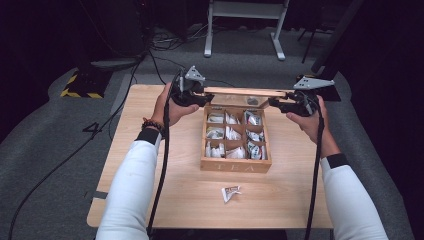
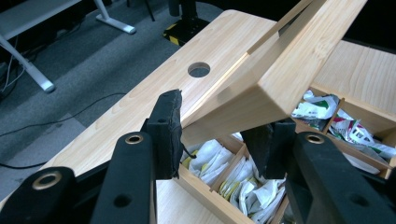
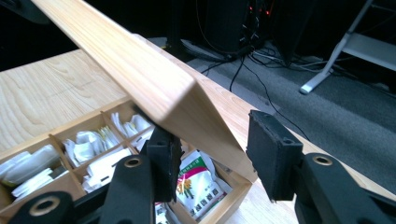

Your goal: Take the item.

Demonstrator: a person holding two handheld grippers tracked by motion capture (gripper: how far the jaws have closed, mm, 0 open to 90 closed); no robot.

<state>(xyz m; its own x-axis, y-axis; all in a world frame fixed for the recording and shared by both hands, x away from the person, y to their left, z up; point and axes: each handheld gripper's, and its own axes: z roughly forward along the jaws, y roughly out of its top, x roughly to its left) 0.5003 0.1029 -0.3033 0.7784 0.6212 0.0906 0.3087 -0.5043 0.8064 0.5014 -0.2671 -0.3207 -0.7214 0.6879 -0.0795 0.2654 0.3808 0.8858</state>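
Nearest, two white sleeves [image 1: 131,190] are seen coming in over the front edge of the table [image 1: 150,150], one on each side. At the middle of the table stands the wooden box [image 1: 235,165], its nine compartments stuffed with sachets [image 1: 227,134]. Over its back row the lid [image 1: 240,91] is held up at a tilt, taken by its two free corners, and it looks hinged at the back.

The left tool [image 1: 202,98] is clamped hard on the lid's left corner, with the wood pinched between both pads. The right tool [image 3: 215,149] is seen about half open: the right corner sits between its jaws, but the outer pad stands clear of the wood, so nothing is gripped there.

The lid is judged to be mid-swing. To do that well, the right corner should be pinched again before more weight is carried, or the hinge will be twisted by one-sided lifting. Both corners should be moved at one pace and kept level. The box should be watched for sliding.

One loose sachet [image 1: 230,193] lies in front of the box, well apart from it.
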